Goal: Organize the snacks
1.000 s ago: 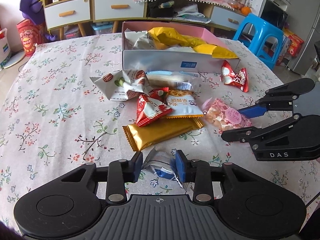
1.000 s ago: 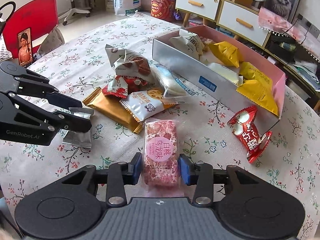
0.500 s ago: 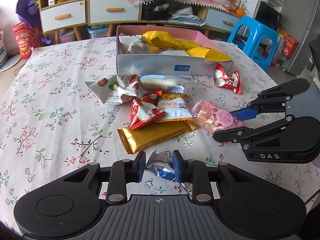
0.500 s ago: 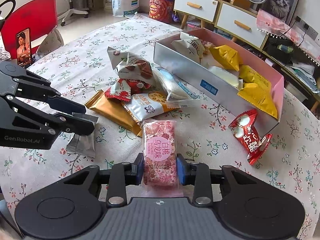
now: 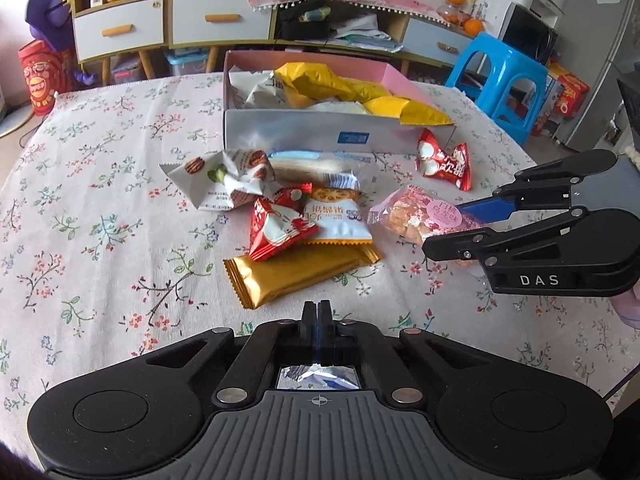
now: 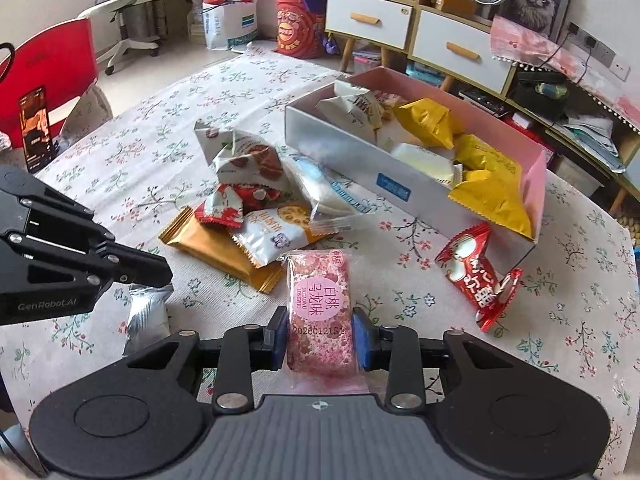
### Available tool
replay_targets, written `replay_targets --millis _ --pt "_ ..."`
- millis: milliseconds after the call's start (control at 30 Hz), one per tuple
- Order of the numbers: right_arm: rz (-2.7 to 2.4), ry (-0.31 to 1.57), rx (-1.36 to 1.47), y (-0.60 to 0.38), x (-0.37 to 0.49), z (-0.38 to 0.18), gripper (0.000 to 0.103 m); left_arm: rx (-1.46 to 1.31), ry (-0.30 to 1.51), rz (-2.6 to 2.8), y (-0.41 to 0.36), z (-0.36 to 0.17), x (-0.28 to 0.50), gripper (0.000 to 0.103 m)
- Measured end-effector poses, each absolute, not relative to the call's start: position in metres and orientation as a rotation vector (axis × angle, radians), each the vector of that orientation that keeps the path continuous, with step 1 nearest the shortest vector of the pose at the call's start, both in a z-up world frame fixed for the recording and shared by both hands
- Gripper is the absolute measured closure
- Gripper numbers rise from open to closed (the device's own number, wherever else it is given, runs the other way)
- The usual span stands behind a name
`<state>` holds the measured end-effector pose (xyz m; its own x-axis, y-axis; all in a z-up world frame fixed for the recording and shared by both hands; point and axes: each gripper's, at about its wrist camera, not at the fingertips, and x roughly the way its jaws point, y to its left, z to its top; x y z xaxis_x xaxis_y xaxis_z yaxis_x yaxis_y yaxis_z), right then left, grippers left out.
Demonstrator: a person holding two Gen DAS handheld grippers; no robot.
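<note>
Since a second ago both sets of jaws have closed in: left gripper [image 5: 318,312] went from a gap around the silver foil packet [image 6: 146,318] to fully pinched, fingers pressed together on the packet's top edge, packet visible under the fingers in the left wrist view and hanging below the tips in the right wrist view. Right gripper [image 6: 320,334] has narrowed onto the pink nougat bar [image 6: 320,312]; blue pads touch both long sides, bar clamped at its near half, far end pointing toward the pile. Just beyond the bar: gold wrapper [image 5: 300,270], white cookie packet [image 5: 336,220] on top of it, red-and-white candy [image 5: 280,224], crumpled nut packet [image 5: 224,180], clear-wrapped white cake [image 5: 308,166]. Red candy packet [image 6: 476,276] lies apart, right of the bar, just beside the box's near corner. Open pink-lined box [image 5: 320,138] sits behind the pile, holding yellow bags [image 5: 332,84] and white packets. All on the floral tablecloth [image 5: 100,220].
</note>
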<state>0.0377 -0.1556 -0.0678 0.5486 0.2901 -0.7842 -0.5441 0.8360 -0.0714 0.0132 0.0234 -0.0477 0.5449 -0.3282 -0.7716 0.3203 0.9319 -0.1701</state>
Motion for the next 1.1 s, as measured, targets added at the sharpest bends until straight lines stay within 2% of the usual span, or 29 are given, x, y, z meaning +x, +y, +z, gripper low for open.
replay_targets --millis 200,333,400,467,533,800,900,1000,1067,1100 --pt "0.489 0.844 -0.300 -0.160 0.039 -0.061 0.081 -0.011 0.955 -0.425 0.026 -0.042 0.021 0.103" --pt "0.493 0.850 -0.293 -0.161 0.038 -0.059 0.081 -0.012 1.013 -0.441 0.025 -0.046 0.023 0.093" --pt "0.496 0.854 -0.297 -0.159 0.037 -0.059 0.081 0.005 1.030 -0.433 0.023 -0.049 0.021 0.077" --pt "0.500 0.859 -0.302 -0.158 0.036 -0.060 0.081 0.007 1.054 -0.415 0.020 -0.049 0.018 0.049" --pt "0.505 0.861 -0.310 -0.156 0.035 -0.060 0.081 0.001 1.073 -0.411 0.017 -0.049 0.016 0.043" --pt "0.511 0.869 -0.332 -0.149 0.032 -0.063 0.081 0.003 1.104 -0.363 0.006 -0.056 0.010 0.046" --pt "0.510 0.871 -0.338 -0.148 0.031 -0.064 0.081 0.026 1.083 -0.373 0.003 -0.056 0.009 0.060" --pt "0.509 0.871 -0.339 -0.148 0.030 -0.064 0.081 0.053 1.061 -0.393 0.000 -0.054 0.007 0.066" --pt "0.506 0.869 -0.337 -0.149 0.030 -0.063 0.081 0.058 1.047 -0.405 -0.001 -0.052 0.007 0.076" --pt "0.504 0.867 -0.336 -0.150 0.030 -0.063 0.081 0.060 1.042 -0.406 -0.001 -0.051 0.006 0.077"
